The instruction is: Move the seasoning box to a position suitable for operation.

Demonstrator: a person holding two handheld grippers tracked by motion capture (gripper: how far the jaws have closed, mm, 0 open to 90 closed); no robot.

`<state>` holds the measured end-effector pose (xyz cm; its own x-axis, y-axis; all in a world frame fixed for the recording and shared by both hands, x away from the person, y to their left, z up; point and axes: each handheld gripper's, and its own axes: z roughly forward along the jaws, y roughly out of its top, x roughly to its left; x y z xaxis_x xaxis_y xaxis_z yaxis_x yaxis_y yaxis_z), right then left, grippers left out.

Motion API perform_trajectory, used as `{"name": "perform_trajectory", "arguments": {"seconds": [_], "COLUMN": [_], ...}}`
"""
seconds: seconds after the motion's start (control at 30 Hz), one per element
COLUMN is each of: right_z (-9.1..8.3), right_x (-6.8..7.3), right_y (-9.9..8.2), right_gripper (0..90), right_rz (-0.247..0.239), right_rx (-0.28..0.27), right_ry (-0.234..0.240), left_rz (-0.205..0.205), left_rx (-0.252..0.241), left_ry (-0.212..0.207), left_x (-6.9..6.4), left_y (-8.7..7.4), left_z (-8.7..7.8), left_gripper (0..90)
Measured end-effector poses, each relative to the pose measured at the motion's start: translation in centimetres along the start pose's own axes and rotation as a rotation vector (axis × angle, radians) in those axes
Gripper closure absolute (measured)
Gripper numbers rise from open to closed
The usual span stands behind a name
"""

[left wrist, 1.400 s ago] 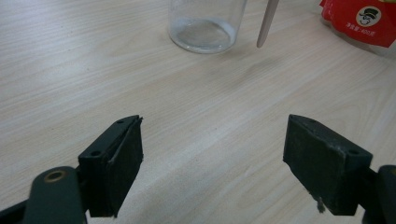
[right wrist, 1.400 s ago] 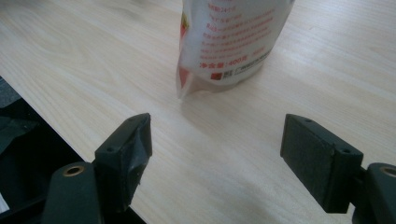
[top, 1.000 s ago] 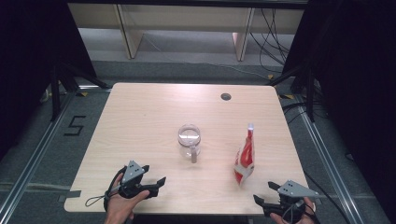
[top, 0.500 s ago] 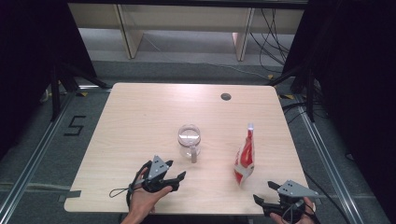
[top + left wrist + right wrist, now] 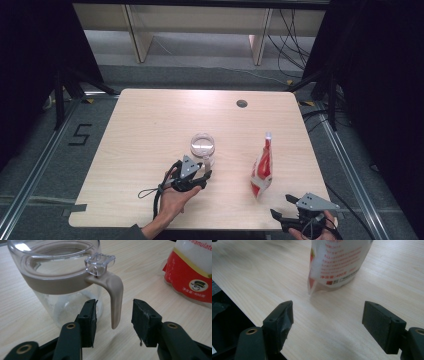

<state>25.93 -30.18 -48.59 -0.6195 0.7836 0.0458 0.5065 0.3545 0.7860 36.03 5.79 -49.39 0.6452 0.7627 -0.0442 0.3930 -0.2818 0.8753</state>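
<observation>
Jar [image 5: 202, 145] upright mid-bench, handle [image 5: 115, 298] hanging toward near edge between my left gripper's [image 5: 113, 315] closing, untouching pads; right gripper [image 5: 328, 315] apart.

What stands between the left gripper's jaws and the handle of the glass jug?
Nothing visible: the beige handle of the clear glass jug already hangs between the left gripper jaws, which have just been closing, not yet touching it.

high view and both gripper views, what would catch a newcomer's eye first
The clear glass jar with a beige band and handle stands mid-table. The left gripper has just been closing its jaws around that handle, which hangs between the pads untouched. To the right a red and white pouch stands upright, with the right gripper open near the table's front edge, pointing at it.
</observation>
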Motion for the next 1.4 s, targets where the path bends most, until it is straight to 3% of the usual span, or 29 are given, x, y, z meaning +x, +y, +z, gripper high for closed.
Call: {"name": "perform_trajectory", "arguments": {"seconds": [0.17, 0.3, 0.4, 0.47, 0.5, 0.57, 0.67, 0.73, 0.87, 0.9, 0.93, 1.0, 1.03, 1.07, 1.23, 1.27, 1.33, 1.4], "right_z": [0.0, 0.2, 0.1, 0.2, 0.1, 0.1, 0.2, 0.1, 0.2, 0.2, 0.2, 0.2, 0.2, 0.3, 0.2, 0.2, 0.2, 0.3], "right_x": [0.0, 0.0, 0.1, -0.1, 0.1, 0.2, -0.1, -0.1, -0.1, -0.2, -0.1, -0.1, 0.2, 0.0, 0.2, -0.1, -0.1, -0.1], "right_y": [0.0, 0.0, 0.0, -0.1, -0.1, -0.1, -0.1, -0.1, -0.2, -0.1, -0.1, -0.1, -0.1, -0.1, -0.1, -0.1, -0.1, -0.1], "right_gripper": [25.8, 25.8, 25.7, 25.8, 25.8, 25.7, 25.8, 25.7, 25.8, 25.7, 25.8, 25.7, 25.7, 25.8, 25.7, 25.7, 25.7, 25.7], "right_rz": [-0.005, -0.006, -0.006, -0.019, 0.009, 0.027, -0.005, -0.002, 0.001, -0.005, -0.004, 0.006, 0.037, 0.007, 0.028, -0.003, 0.000, 0.001], "right_rx": [0.000, 0.007, 0.006, 0.005, 0.011, 0.015, 0.003, -0.001, 0.007, 0.003, 0.002, 0.011, 0.018, 0.008, 0.017, 0.008, 0.009, 0.006], "right_ry": [0.002, 0.018, 0.012, 0.005, 0.011, 0.022, 0.011, 0.012, 0.015, 0.016, 0.016, 0.020, 0.028, 0.028, 0.022, 0.020, 0.020, 0.027], "left_rz": [0.014, 0.010, 0.032, -0.008, -0.012, -0.008, 0.000, 0.010, 0.025, 0.029, 0.004, 0.027, 0.041, 0.057, 0.036, 0.019, 0.013, 0.043], "left_rx": [0.004, -0.002, -0.001, 0.000, 0.004, 0.003, 0.015, 0.025, 0.031, 0.034, 0.027, 0.035, 0.034, 0.046, 0.040, 0.038, 0.035, 0.039], "left_ry": [0.009, -0.018, -0.018, -0.037, -0.038, -0.055, -0.065, -0.076, -0.069, -0.059, -0.062, -0.046, -0.044, -0.038, -0.007, 0.003, 0.027, 0.041], "left_x": [0.0, -0.1, 0.0, 0.2, 0.3, 0.5, 0.9, 1.4, 2.5, 2.7, 2.8, 3.2, 3.3, 3.6, 4.3, 4.5, 4.7, 4.6], "left_y": [0.1, 0.2, 0.3, 0.2, 0.2, 0.1, -0.1, -0.3, -1.0, -1.1, -1.3, -1.5, -1.6, -1.6, -2.1, -2.2, -2.1, -1.7], "left_z": [0.7, 1.1, 1.2, 1.1, 1.0, 0.9, 0.2, -0.4, -1.9, -2.2, -2.4, -2.9, -3.1, -3.3, -3.7, -3.8, -3.9, -3.9], "left_gripper": [63.1, 71.2, 76.2, 77.5, 78.0, 78.0, 77.4, 76.5, 74.4, 74.0, 73.6, 73.0, 72.8, 72.5, 68.4, 66.9, 62.8, 60.4]}}
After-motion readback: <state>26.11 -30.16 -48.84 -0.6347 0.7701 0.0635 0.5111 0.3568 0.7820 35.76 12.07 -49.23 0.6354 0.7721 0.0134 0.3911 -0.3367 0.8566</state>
